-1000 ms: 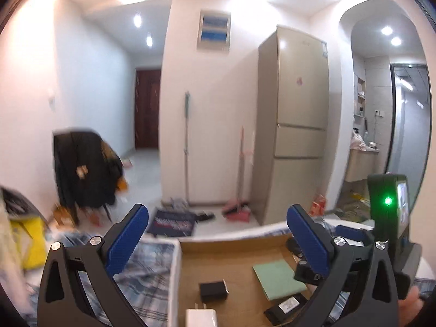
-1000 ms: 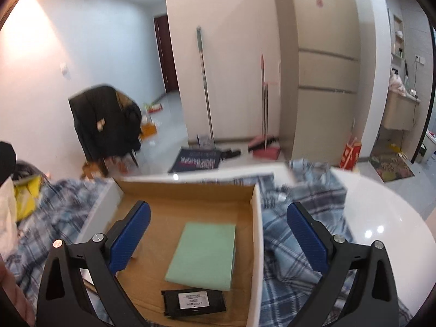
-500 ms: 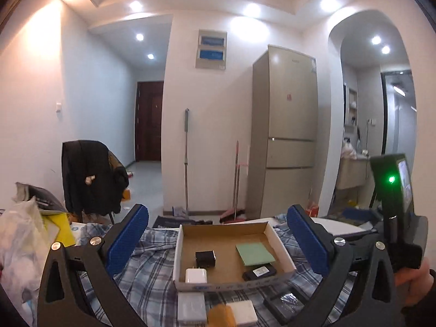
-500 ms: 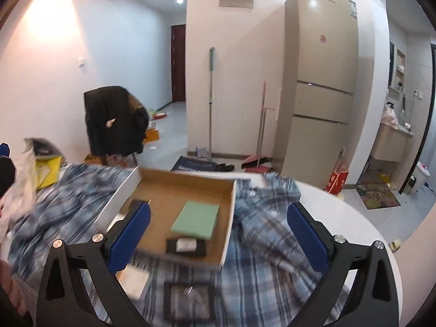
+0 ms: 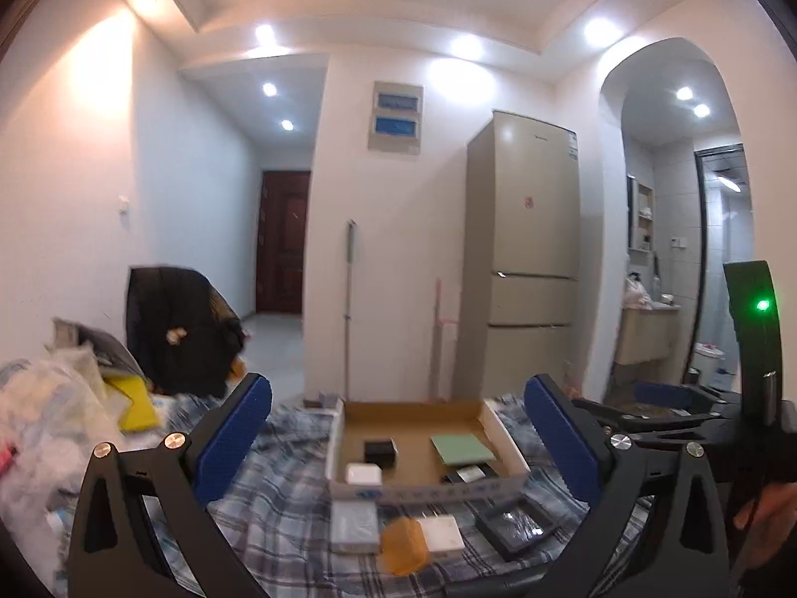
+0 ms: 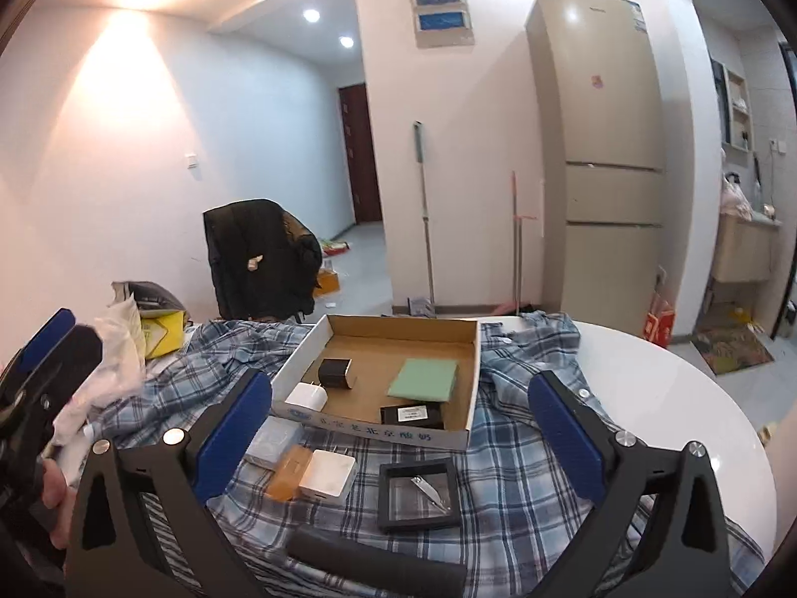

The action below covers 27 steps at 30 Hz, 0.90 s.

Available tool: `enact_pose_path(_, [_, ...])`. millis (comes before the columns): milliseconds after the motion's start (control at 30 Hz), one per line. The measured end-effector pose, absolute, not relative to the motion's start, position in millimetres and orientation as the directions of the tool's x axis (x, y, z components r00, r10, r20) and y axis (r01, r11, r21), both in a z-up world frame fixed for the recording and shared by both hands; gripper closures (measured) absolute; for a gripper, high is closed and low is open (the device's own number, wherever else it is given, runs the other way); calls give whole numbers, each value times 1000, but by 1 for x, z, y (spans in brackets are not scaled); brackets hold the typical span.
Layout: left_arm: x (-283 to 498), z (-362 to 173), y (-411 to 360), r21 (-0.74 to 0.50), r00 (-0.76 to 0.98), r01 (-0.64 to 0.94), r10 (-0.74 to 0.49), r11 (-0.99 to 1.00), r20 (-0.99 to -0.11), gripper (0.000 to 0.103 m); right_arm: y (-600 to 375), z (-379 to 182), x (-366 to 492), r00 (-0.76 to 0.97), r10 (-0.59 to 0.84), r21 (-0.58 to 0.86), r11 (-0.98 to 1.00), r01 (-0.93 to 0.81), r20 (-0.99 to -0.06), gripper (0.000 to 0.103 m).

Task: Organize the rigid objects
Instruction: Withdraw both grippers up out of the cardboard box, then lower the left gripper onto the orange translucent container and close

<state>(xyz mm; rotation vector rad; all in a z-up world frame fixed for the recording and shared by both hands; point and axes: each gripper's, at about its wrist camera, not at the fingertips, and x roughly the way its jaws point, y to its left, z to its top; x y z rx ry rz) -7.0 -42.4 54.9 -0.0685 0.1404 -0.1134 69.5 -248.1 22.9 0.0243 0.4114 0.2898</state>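
Both grippers gaping, empty; black frame [image 6: 417, 494] sits low-centre between right gripper [image 6: 401, 428] pads, probably nearer than left gripper [image 5: 397, 441].

blue plaid cloth [image 6: 523, 473], green pad [image 6: 423, 378], orange block [image 6: 286, 471], brown box [image 6: 398, 331]

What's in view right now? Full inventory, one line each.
cardboard box: 1, brown inside, white outside, on plaid cloth
green pad: 1, in box
black adapter: 1, in box
white plug: 1, in box
black labelled block: 1, in box
black frame case: 1, in front of box
white cube: 1, in front of box
orange block: 1, beside white cube
grey case: 1, in front of box
plaid cloth: 1, blue, on white table
fridge: 1, beige, background
left gripper: open, empty
right gripper: open, empty
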Motion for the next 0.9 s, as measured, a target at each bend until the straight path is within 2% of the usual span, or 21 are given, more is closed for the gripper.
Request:
enact_pose_path(133, [15, 33, -37, -106, 963, 95, -119, 990, -243, 0, -254, 2, 71, 886, 276, 71, 960, -270, -372, 0])
enact_pose_path(200, [19, 22, -36, -111, 955, 107, -133, 988, -264, 0, -258, -5, 70, 888, 274, 79, 961, -264, -370, 0])
enact_pose_path(300, [16, 13, -43, -61, 965, 101, -112, 993, -235, 0, -259, -9, 73, 877, 295, 83, 955, -285, -378, 0])
enact_pose_path(400, [10, 10, -49, -15, 971, 135, -135, 991, -198, 0, -262, -12, 75, 891, 252, 41, 966, -256, -377, 0])
enact_pose_path(600, [8, 9, -43, -74, 972, 104, -117, 992, -204, 0, -271, -21, 87, 862, 270, 117, 963, -244, -429, 0])
enact_pose_path(733, [13, 7, -40, -94, 966, 103, -122, 990, -229, 0, -266, -28, 91, 845, 274, 109, 962, -252, -459, 0])
enact_pose_path(900, [14, 6, -41, -88, 965, 94, -113, 992, -239, 0, -261, -29, 87, 852, 266, 82, 963, -257, -451, 0])
